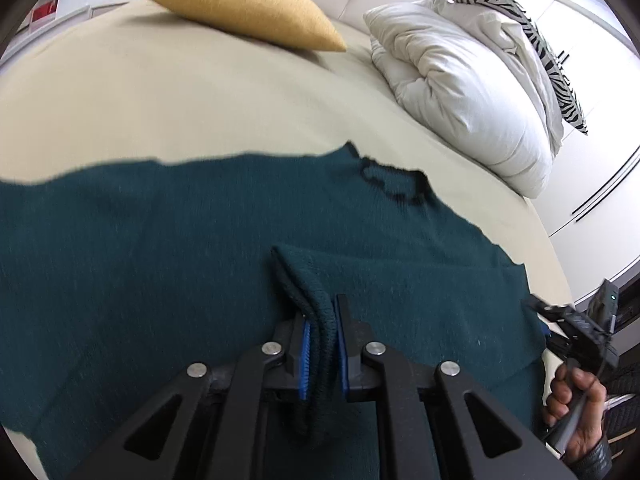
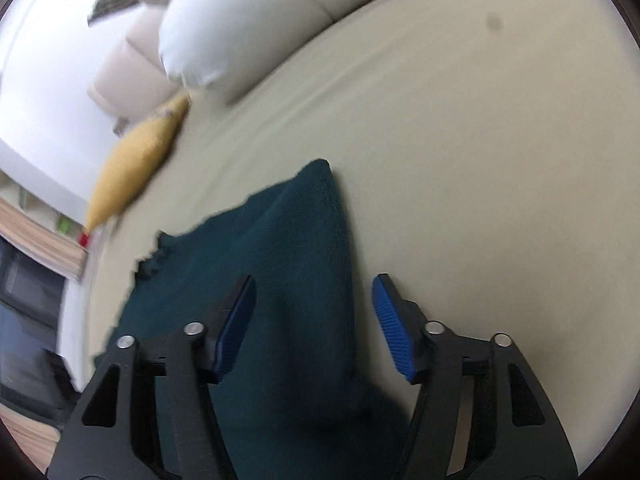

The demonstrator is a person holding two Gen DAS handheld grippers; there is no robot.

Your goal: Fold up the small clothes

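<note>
A dark teal knitted sweater (image 1: 168, 240) lies spread on the cream bed, its black-trimmed neck opening (image 1: 394, 184) toward the pillows. My left gripper (image 1: 322, 332) is shut on a ribbed edge of the sweater, which bunches up between the blue pads. In the right wrist view, a sleeve or corner of the sweater (image 2: 296, 248) runs between the fingers of my right gripper (image 2: 314, 312), whose blue pads stand apart from the cloth, so it is open. The right gripper (image 1: 576, 324) and the hand holding it also show at the far right of the left wrist view.
A yellow cushion (image 1: 240, 4) and a white bunched duvet (image 1: 468, 92) lie at the head of the bed (image 1: 160, 104), with a zebra-striped pillow (image 1: 520, 20) behind. Bare sheet (image 2: 480, 180) stretches right of the sweater. The bed edge drops off at the right.
</note>
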